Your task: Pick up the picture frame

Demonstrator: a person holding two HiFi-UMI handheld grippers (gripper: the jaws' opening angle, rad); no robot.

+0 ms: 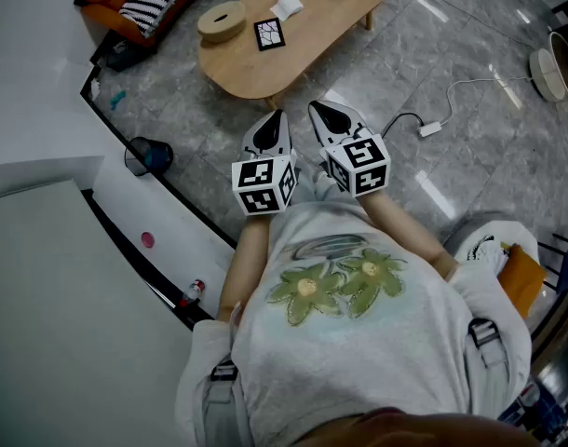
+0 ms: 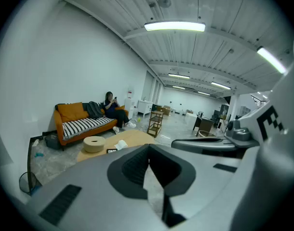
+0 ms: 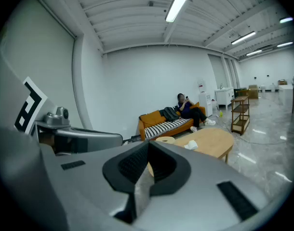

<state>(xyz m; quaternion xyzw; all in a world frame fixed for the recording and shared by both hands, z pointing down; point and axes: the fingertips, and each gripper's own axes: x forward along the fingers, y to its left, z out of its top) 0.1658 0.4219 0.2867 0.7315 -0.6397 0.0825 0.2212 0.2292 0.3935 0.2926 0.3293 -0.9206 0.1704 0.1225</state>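
Observation:
The picture frame (image 1: 269, 33), small with a black border, lies flat on the oval wooden coffee table (image 1: 321, 26), between a round beige box (image 1: 221, 20) and a white tissue (image 1: 286, 6). In the left gripper view the frame (image 2: 112, 151) shows as a dark patch beside the round box (image 2: 94, 143). My left gripper (image 1: 276, 119) and right gripper (image 1: 322, 110) hang side by side in front of my chest, short of the table's near edge. Both are shut with nothing in them, as their own views show for the left gripper (image 2: 148, 148) and the right gripper (image 3: 148, 146). The right gripper view shows no frame.
An orange sofa (image 2: 82, 121) with a striped cushion stands behind the table, and a person (image 2: 110, 105) sits on it. A dark bin (image 1: 149, 155) stands by the white ledge at the left. A white cable and plug (image 1: 431, 128) lie on the grey floor to the right. A wooden shelf cart (image 3: 239, 112) stands farther off.

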